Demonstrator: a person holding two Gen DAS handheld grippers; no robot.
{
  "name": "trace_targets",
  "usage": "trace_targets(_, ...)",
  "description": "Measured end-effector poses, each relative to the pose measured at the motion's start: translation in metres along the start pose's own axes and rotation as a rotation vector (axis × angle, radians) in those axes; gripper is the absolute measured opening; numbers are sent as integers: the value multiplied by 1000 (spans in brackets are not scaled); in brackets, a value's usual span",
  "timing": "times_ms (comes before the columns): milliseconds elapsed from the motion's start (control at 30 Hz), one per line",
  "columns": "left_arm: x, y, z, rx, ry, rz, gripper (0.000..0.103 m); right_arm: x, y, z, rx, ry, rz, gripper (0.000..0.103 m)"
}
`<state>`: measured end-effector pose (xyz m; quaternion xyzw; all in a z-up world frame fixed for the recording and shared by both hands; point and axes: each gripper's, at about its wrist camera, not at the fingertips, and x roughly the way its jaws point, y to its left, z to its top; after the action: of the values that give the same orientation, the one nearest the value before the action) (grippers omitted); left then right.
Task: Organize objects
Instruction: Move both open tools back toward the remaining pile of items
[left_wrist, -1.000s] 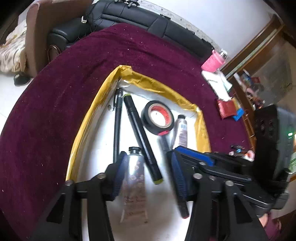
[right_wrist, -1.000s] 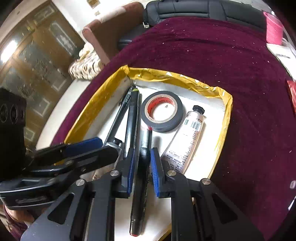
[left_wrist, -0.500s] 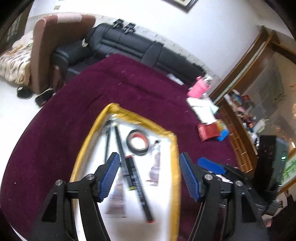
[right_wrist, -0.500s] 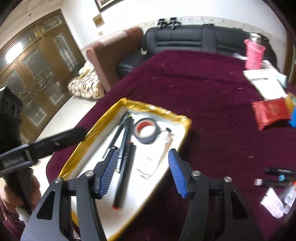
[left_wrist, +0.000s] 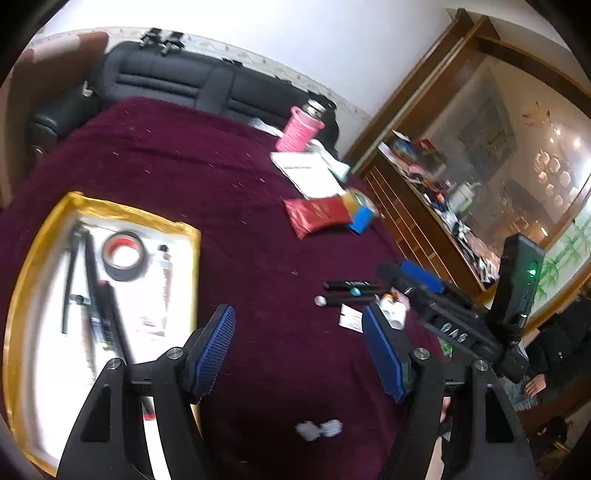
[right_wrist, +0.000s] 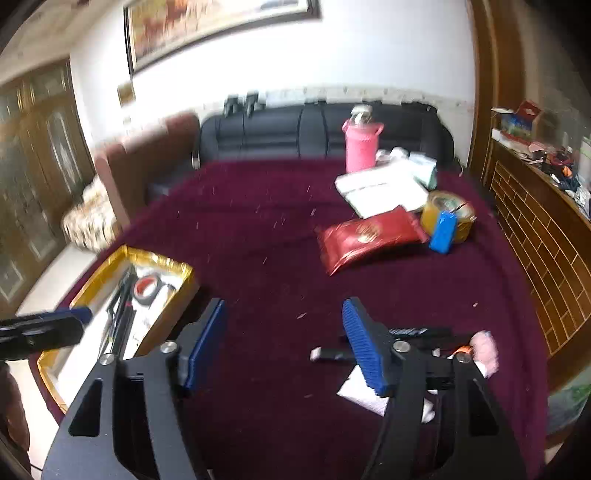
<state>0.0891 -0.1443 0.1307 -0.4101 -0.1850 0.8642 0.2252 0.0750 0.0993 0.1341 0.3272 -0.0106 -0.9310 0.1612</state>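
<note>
A gold-rimmed white tray lies on the maroon cloth and holds black pens, a black tape roll and a tube. My left gripper hangs open over bare cloth to the right of the tray, nothing between its blue pads. In the right wrist view the tray sits far left. My right gripper hovers above the cloth, its jaws opening and empty. Loose black markers and a white card lie just beyond its right finger.
A pink bottle, white papers, a red packet, a yellow tape roll and a blue box crowd the far right. A wooden cabinet borders the right side, a black sofa the far edge.
Both grippers rose away from the tray and swung right over the cloth. The right gripper let go of the black marker, which stays in the tray. The left gripper widened off the tube.
</note>
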Motion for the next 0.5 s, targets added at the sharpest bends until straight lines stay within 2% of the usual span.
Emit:
trace_targets(33,3,-5,0,3,8,0,65,-2,-10,0,20,5,4,79)
trace_targets(100,10,-16,-1,11,19,6,65,2,-43,-4,105,57,-33,79)
trace_targets(200,20,-27,-2,7,37,8,65,6,-92,-12,242,79,25,79)
trace_targets(333,43,-34,-3,24,89,37,65,6,-144,-24,361,50,5,79)
trace_targets(500,89,-43,-11,61,185,80,65,16,-189,-41,484,19,-1,79)
